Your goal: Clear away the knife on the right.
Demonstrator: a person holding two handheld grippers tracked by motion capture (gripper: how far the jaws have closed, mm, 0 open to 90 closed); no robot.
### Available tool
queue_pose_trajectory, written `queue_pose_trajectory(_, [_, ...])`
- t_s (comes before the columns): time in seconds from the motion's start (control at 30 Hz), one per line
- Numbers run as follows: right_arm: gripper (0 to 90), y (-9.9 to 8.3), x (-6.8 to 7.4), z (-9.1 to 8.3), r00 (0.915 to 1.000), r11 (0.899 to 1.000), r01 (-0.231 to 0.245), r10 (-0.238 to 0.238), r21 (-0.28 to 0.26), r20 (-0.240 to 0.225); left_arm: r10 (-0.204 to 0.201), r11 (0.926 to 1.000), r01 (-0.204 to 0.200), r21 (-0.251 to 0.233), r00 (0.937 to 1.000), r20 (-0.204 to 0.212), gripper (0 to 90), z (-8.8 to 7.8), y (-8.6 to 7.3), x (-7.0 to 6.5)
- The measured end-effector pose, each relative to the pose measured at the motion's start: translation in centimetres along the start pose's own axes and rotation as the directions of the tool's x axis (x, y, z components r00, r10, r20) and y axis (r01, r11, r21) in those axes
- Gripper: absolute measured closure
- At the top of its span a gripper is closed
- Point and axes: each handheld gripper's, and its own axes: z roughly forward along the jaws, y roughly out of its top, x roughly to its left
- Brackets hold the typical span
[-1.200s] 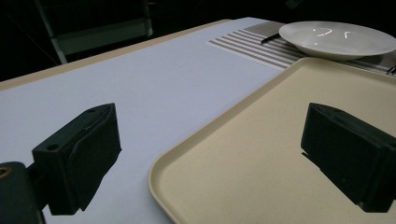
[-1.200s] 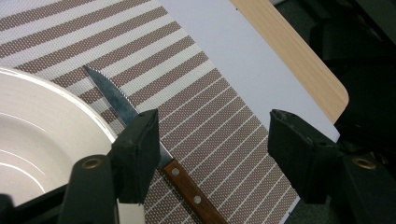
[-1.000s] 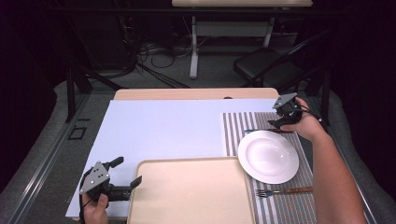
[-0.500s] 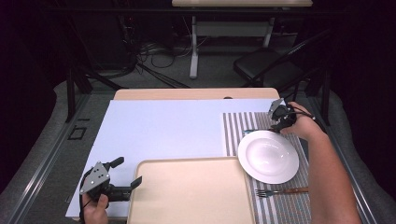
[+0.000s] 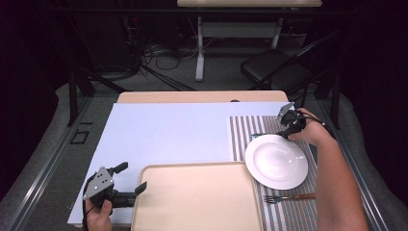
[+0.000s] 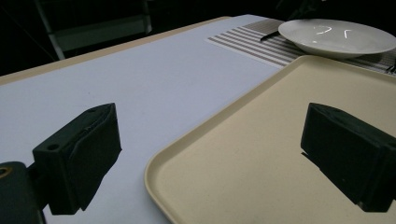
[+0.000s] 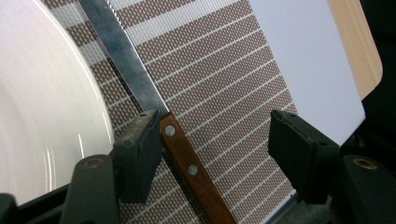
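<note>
The right claw (image 7: pixel 212 154) has just been closing and stands partly open astride the knife (image 7: pixel 154 116), whose wooden handle touches one jaw. The knife lies on the striped placemat (image 7: pixel 224 79) beside the white plate (image 7: pixel 42 102).

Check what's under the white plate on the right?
The plate sits on a striped placemat. A wood-handled knife lies on the mat beside its rim, between the right claw's open jaws. Anything beneath the plate's centre is covered.

The knife (image 7: pixel 154 112) lies on the placemat (image 7: pixel 224 88) just beside the plate (image 7: pixel 42 102).
</note>
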Motion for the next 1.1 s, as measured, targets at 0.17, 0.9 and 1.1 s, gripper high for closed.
queue_pose_trajectory(0.17, [39.1,-0.37,-0.02,0.32,0.9992,0.999,-0.033,0.033,-0.018,-0.02,-0.002,1.0,0.002,0.005,1.0,-0.004,5.1,0.02,-0.01,0.01])
queue_pose_trajectory(0.9, [44.0,-1.06,-0.22,0.89,0.9983,0.999,-0.033,0.033,0.006,-0.049,-0.002,1.0,0.002,0.002,1.0,0.0,5.1,0.02,-0.02,0.08])
queue_pose_trajectory(1.1, [47.8,-1.03,-0.08,0.92,0.9975,0.999,-0.032,0.032,0.004,-0.063,-0.002,1.0,0.002,0.003,1.0,0.0,5.1,0.06,-0.02,0.04])
